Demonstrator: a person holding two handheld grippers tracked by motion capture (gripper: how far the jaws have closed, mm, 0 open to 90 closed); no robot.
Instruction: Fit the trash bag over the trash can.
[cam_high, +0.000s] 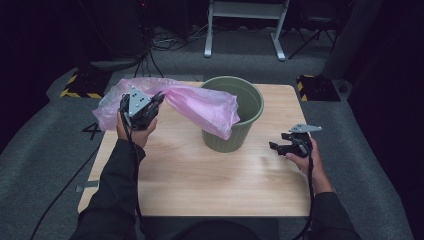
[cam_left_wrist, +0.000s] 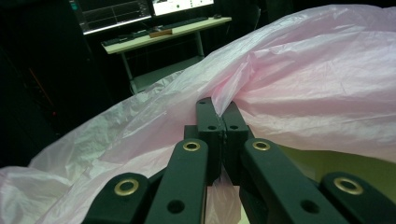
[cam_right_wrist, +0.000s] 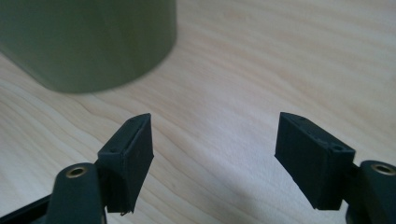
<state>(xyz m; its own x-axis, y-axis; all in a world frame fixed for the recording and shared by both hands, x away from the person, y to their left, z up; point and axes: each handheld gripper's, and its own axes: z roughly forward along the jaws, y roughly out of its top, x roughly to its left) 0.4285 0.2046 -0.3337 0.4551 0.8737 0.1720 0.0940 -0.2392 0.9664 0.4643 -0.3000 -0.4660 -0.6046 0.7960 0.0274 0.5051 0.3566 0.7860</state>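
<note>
Taking the green bin (cam_high: 235, 112) as the landmark: to its left, the left claw (cam_high: 156, 101) is pressed together on a fold of the pink plastic bag (cam_high: 200, 105), holding it up above the desk (cam_high: 200, 175). From that pinch the bag stretches rightward and drapes over the bin's near-left rim, its end hanging down the outside wall. The rest of the bag billows out to the left of the bin, past the desk's edge. To the right of the bin, the right claw (cam_high: 274, 146) hangs low over the bare wood, jaws spread and empty, pointing toward the bin.

The work looks like lining the bin, and it seems barely begun: the bag is lifted and laid across the rim, but its mouth is not opened and nothing is tucked inside. Spreading the opening around the rim is left, likely needing the free claw.

The left gripper view shows the pinch itself, film (cam_left_wrist: 299, 93) gathered between the closed pads (cam_left_wrist: 205, 116), which the high view blurs. The right gripper view shows the gap between its pads (cam_right_wrist: 135, 149) and the bin's wall (cam_right_wrist: 88, 42) close ahead.
</note>
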